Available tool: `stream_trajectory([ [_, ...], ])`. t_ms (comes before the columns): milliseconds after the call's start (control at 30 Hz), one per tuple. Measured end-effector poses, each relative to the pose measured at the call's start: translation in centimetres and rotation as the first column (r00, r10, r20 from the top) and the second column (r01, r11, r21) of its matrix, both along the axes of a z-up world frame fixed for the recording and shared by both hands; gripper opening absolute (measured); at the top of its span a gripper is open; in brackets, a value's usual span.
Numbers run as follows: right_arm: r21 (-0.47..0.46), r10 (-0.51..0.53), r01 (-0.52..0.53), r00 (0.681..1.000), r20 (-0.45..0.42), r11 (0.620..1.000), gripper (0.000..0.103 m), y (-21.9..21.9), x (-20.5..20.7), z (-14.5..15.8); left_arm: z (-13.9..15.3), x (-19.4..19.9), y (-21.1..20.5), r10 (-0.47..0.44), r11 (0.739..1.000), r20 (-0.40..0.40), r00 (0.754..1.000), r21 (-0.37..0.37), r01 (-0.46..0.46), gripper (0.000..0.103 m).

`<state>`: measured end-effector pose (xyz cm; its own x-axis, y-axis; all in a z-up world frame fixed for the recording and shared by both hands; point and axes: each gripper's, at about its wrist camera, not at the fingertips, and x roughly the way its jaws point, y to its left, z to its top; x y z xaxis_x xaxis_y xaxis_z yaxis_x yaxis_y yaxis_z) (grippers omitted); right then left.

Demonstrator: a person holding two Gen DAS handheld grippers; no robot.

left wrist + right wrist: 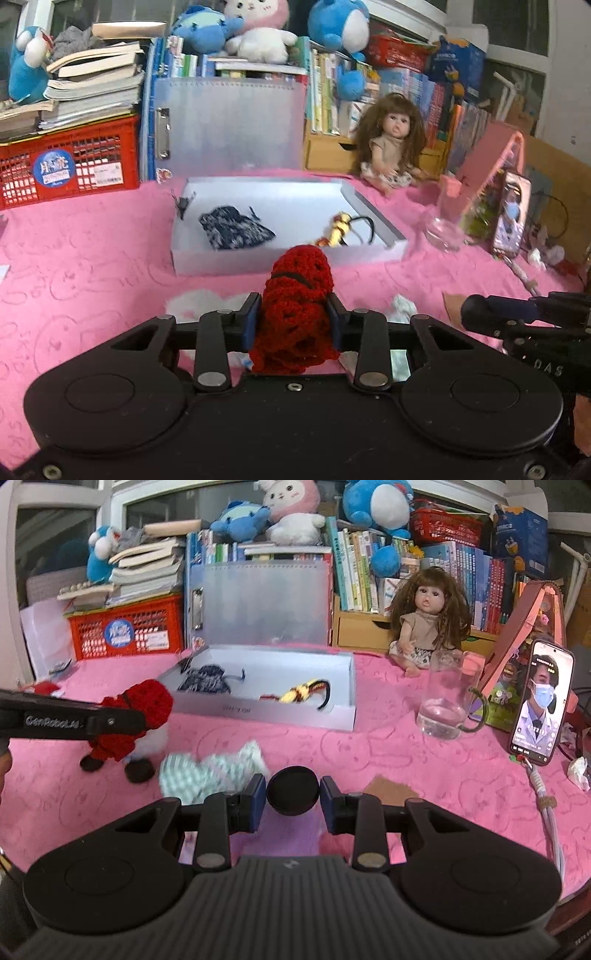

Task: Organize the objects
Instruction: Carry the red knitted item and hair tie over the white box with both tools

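Note:
My left gripper [293,319] is shut on a red crocheted doll [295,310], held above the pink cloth in front of the white box [288,254]. The doll also shows in the right wrist view [140,716], with the left gripper [122,720] clamped on it. The box [266,712] holds a dark blue knitted pouch [236,227] and a yellow beaded hair tie [341,229]. My right gripper [293,799] holds a round black object [293,790] between its pads. A green striped cloth [210,770] lies just left of it.
A doll with long brown hair [428,620] sits at the back right. A glass mug [443,701] and a propped phone [541,709] stand to the right. A red crate [129,631], stacked books and plush toys line the back. A brown card [388,790] lies on the cloth.

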<state>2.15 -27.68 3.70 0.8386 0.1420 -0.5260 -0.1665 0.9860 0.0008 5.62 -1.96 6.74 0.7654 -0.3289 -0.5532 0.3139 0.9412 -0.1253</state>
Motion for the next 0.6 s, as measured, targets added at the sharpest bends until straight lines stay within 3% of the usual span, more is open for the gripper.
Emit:
stream_trajectory([
  [600, 0.229, -0.05, 0.065, 0.996, -0.071, 0.971, 0.037, -2.9, 9.8, 3.5, 1.7, 9.5, 1.2, 0.107, 0.992, -0.052, 0.993, -0.068, -0.111, 0.035],
])
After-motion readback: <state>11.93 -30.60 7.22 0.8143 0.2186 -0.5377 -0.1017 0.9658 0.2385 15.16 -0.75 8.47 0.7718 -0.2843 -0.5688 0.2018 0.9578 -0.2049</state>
